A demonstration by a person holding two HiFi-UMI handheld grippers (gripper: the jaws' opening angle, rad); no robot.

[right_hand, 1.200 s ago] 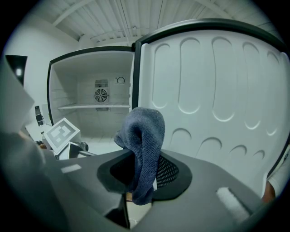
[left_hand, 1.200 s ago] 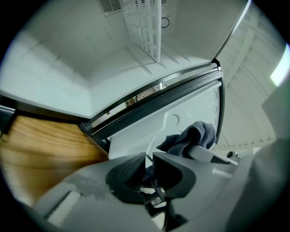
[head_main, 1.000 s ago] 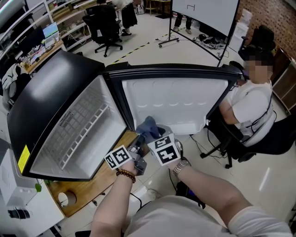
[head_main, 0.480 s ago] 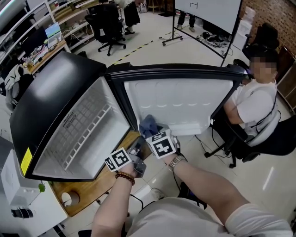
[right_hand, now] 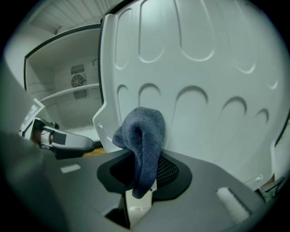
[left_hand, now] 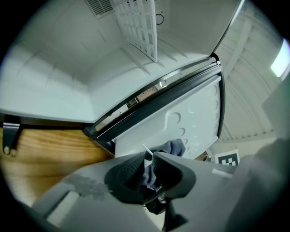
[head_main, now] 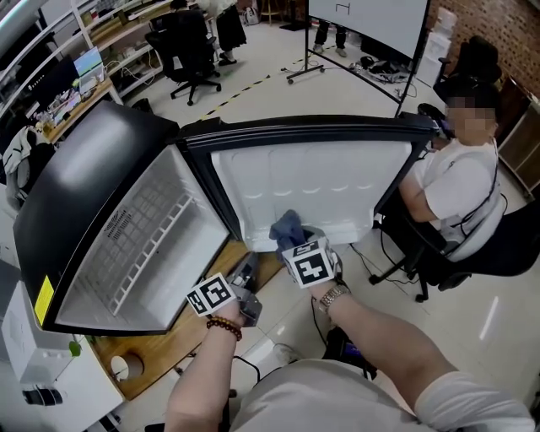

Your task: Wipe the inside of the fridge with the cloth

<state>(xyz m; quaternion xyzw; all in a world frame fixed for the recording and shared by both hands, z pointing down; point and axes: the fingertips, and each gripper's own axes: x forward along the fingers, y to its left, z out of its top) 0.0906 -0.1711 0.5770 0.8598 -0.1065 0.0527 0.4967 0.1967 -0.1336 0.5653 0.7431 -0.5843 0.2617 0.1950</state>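
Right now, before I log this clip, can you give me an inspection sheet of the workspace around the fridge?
Surface: wooden table with the black fridge standing on it.
Job's things: fridge door wide open, white liner showing; wire shelf inside the fridge; blue cloth at the door liner, perhaps touching it.
Clutter: nothing seen inside the fridge.
Tools: right tool shut on the cloth; left tool apart from the cloth, jaws close together, nothing clearly held.
Cables: what look like loose cables on the floor under the whiteboard.
Surroundings: seated person right of the door; office chair behind.
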